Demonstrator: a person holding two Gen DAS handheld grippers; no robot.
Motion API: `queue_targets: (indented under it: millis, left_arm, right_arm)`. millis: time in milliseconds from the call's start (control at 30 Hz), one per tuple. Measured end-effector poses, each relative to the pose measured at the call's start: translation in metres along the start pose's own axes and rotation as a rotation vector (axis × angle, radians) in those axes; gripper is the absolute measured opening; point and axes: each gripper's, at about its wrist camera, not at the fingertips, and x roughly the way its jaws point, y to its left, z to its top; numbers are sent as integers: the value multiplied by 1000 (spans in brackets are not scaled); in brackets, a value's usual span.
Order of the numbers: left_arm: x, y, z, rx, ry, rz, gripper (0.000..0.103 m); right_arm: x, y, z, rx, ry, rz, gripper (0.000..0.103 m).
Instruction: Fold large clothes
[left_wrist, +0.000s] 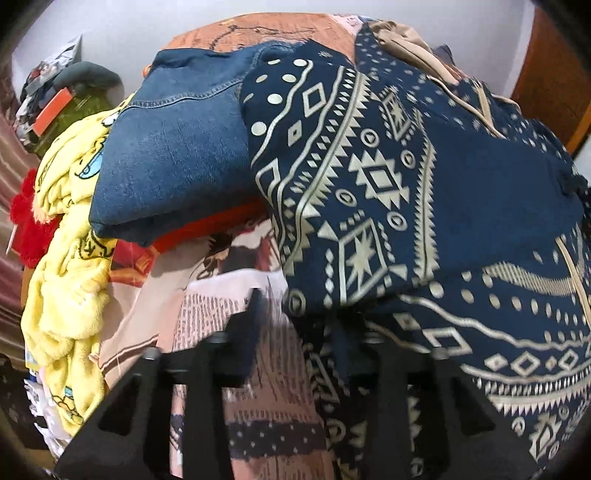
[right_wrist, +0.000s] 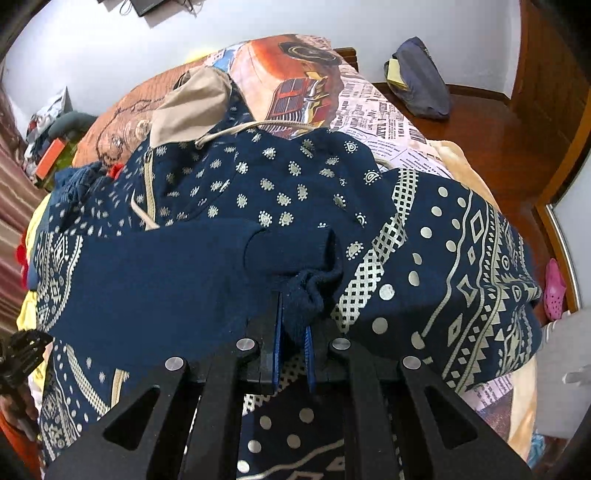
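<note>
Hoodie (left_wrist: 424, 192) over left tool's (left_wrist: 295, 325) tip

1. Hoodie (right_wrist: 280, 192): navy with cream geometric print, tan hood lining, ahead of the right gripper (right_wrist: 293, 332).
2. Folded jeans (left_wrist: 173, 155): blue denim.
3. Fleece (left_wrist: 70, 280): yellow, possibly cartoon-printed.
4. Bedsheet (right_wrist: 384, 122): newsprint and orange truck.

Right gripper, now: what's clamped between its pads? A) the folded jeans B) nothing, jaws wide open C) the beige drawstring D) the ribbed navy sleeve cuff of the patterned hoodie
D: in the right wrist view the right gripper is shut on the bunched sleeve cuff of the patterned hoodie.
</note>
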Motion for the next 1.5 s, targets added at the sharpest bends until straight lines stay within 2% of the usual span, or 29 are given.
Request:
queue_targets:
  millis: [67, 133, 167, 200, 267, 367, 500, 600, 767, 900, 1000, 1100, 1200, 1367, 1433, 1500]
  left_arm:
    - [-7, -1, -4, 18, 4, -18, 46]
    - [-16, -2, -5, 38, 6, -41, 51]
    - [-24, -2, -5, 48, -4, -47, 54]
    - [-32, -3, -5, 60, -21, -49, 56]
    - [-46, -6, -2, 78, -53, -45, 58]
    - [-68, -13, 10, 100, -114, -34, 63]
    - [-89, -23, 33, 105, -188, -61, 71]
    - [-94, -36, 58, 117, -226, -68, 72]
    - [-85, -66, 92, 120, -234, -122, 75]
    - [-64, -94, 112, 126, -194, -189, 76]
    - [-42, -117, 121, 137, -143, -231, 76]
    - [-23, -137, 124, 144, -100, -266, 76]
    - [-9, -150, 122, 149, -68, -298, 76]
    - [8, -164, 118, 166, -41, -303, 76]
    - [14, -165, 116, 156, -29, -303, 76]
    - [21, -166, 112, 138, -8, -322, 76]
  right_arm:
    - [-4, 0, -1, -23, 16, -3, 12]
    - [-8, 1, -1, -44, 28, -17, 20]
    - [-11, 0, -2, -53, 40, -34, 31]
    - [-13, -3, -2, -55, 48, -51, 48]
    - [-25, -10, -3, -42, 39, -87, 64]
    - [-49, -22, -4, -16, -19, -107, 69]
    - [-81, -46, -3, 70, -83, -100, 77]
    - [-100, -68, -1, 149, -131, -75, 79]
    - [-113, -101, -6, 268, -163, -65, 81]
    - [-94, -129, -18, 354, -111, -85, 81]
    - [-67, -155, -31, 445, -37, -43, 81]
    - [-42, -176, -44, 551, 18, 14, 81]
    - [-22, -195, -51, 647, 35, 59, 81]
    - [-7, -213, -47, 724, -7, 103, 82]
    - [-3, -214, -44, 745, -27, 82, 81]
    - [0, -213, -41, 759, -55, 61, 74]
